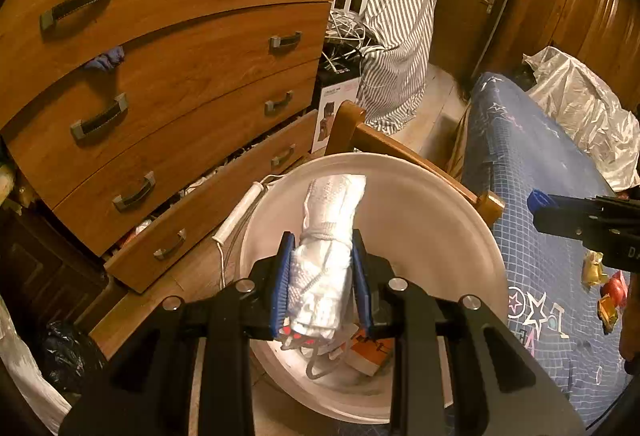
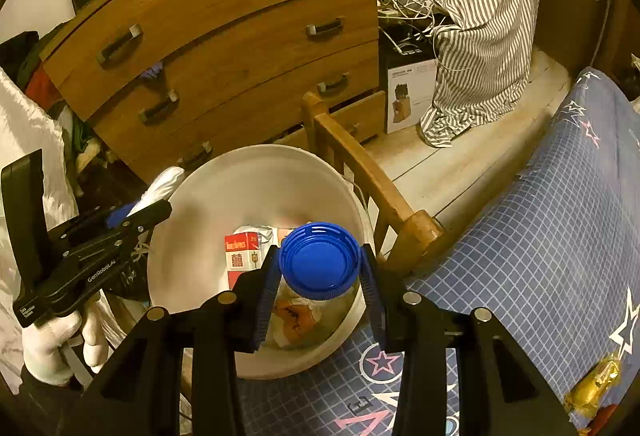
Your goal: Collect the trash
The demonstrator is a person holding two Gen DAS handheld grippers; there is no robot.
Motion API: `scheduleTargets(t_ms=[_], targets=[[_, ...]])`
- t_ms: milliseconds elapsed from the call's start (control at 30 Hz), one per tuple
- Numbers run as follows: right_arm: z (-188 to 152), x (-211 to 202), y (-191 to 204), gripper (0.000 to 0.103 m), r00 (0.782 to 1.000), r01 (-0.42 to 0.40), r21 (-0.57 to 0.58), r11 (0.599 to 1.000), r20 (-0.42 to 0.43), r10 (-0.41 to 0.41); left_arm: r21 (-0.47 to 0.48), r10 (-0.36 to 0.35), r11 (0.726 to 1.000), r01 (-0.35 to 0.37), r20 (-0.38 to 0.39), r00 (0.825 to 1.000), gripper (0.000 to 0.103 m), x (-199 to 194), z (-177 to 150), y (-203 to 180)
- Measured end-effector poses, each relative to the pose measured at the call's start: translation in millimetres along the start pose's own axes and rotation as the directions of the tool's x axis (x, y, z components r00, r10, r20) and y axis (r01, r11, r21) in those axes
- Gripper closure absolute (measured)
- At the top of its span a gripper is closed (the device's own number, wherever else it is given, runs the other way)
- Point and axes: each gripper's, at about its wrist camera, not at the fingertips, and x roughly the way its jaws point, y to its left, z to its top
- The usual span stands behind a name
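Observation:
A white round bin point(image 1: 440, 236) stands on the floor between a dresser and a bed. My left gripper point(image 1: 322, 256) is shut on a rolled white cloth bundle point(image 1: 328, 236) held over the bin's opening. In the right wrist view my right gripper point(image 2: 320, 272) is shut on a clear plastic jar with a blue lid point(image 2: 320, 258), also above the bin point(image 2: 240, 180). Inside the bin lie a red and white carton point(image 2: 240, 252) and crumpled paper point(image 2: 296, 316). The left gripper point(image 2: 132, 212) shows at the left, held by a white-gloved hand point(image 2: 52, 340).
A wooden chest of drawers point(image 1: 168, 68) stands behind the bin, its lowest drawer pulled out. A wooden bed post and rail point(image 2: 372, 184) runs beside the bin. The blue checked bedspread point(image 1: 540, 196) carries several gold and red wrappers point(image 1: 604, 288), one gold wrapper point(image 2: 596, 380), and crinkled clear plastic point(image 1: 580, 104).

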Motion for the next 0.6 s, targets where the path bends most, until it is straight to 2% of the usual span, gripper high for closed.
scheduleTargets(t_ms=[467,533,567,600], targets=[[-1.1,3.0,4.5,0.062,1.000,-0.002,-0.016,1.000,-0.014,0.002,0.006,-0.005,1.000,0.005,0.016,1.000,0.075,2.2,5.3,-6.2],[-0.9,2.6,5.3,0.052,1.000,-0.006,-0.017,1.000,-0.012,0.006,0.007,0.014,1.000,-0.015,0.025,1.000,0.053,1.3,5.9,-6.1],[-1.4,1.7,5.1,0.038,1.000,-0.011,-0.015,1.000,-0.005,0.011,0.008,0.023,1.000,-0.023,0.033,0.999,0.037,0.1,7.1,-5.8],[-2.0,1.0,5.3,0.036,1.000,-0.015,-0.015,1.000,0.000,0.015,0.006,0.036,0.999,-0.037,0.046,0.998,0.035,-1.4,7.7,-5.1]])
